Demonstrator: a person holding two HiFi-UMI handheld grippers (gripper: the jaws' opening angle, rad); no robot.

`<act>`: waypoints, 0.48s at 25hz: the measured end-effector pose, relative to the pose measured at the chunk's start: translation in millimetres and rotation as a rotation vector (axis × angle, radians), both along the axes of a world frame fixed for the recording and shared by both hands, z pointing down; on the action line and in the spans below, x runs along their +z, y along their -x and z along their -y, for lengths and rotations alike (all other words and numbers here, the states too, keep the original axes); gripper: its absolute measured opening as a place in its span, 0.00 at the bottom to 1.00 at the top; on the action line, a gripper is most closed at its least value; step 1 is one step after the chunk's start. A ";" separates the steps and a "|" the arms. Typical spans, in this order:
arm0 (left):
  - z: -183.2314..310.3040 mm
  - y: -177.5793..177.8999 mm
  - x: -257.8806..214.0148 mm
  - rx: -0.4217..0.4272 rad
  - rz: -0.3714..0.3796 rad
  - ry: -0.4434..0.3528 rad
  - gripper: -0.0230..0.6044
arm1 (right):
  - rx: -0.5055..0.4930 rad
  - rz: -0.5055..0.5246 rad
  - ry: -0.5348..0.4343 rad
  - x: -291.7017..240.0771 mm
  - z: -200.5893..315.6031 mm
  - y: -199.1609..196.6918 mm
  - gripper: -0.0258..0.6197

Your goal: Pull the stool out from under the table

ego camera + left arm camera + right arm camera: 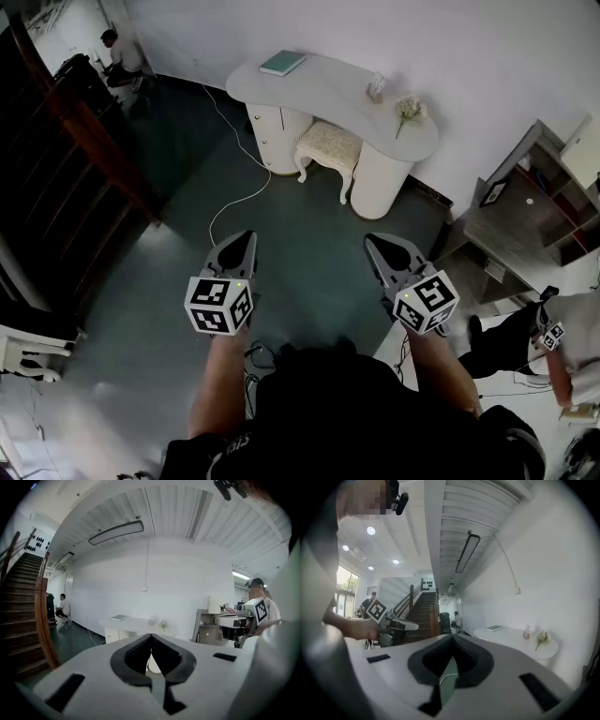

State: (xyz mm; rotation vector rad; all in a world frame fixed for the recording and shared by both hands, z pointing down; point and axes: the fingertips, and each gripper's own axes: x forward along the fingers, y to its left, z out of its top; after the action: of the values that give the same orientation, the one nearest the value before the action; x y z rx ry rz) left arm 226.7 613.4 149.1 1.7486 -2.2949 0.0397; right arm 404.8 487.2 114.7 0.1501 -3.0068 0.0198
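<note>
Stool [330, 145] sitting half under the table [319, 89], its far legs hiding beneath the tabletop's near edge, small object [376, 88] beside the flowers [409, 111] showing too small to identify, shelf unit [548, 178] running off the right edge

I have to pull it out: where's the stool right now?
In the head view the stool sits upper centre, partly tucked under the white table against the wall.

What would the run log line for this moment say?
stool: under table, untouched | left gripper: shut, empty | right gripper: shut, empty | both: held over floor, short of table
</note>
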 end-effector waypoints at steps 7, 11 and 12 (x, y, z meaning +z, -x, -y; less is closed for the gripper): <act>-3.1 -5.8 7.6 -0.017 -0.008 0.011 0.05 | -0.010 -0.005 0.017 9.4 -0.7 -5.4 0.04; -1.4 -13.9 12.2 -0.017 -0.025 0.018 0.05 | -0.016 -0.006 0.027 11.1 0.6 -8.5 0.04; -0.9 -16.6 14.3 -0.018 -0.032 0.021 0.05 | -0.017 -0.007 0.029 11.9 1.7 -10.0 0.04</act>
State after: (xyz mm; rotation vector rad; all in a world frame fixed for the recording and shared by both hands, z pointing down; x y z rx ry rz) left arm 243.3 614.3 163.5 1.7060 -2.2790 0.0329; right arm 414.8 485.5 126.6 0.1208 -2.9989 0.0617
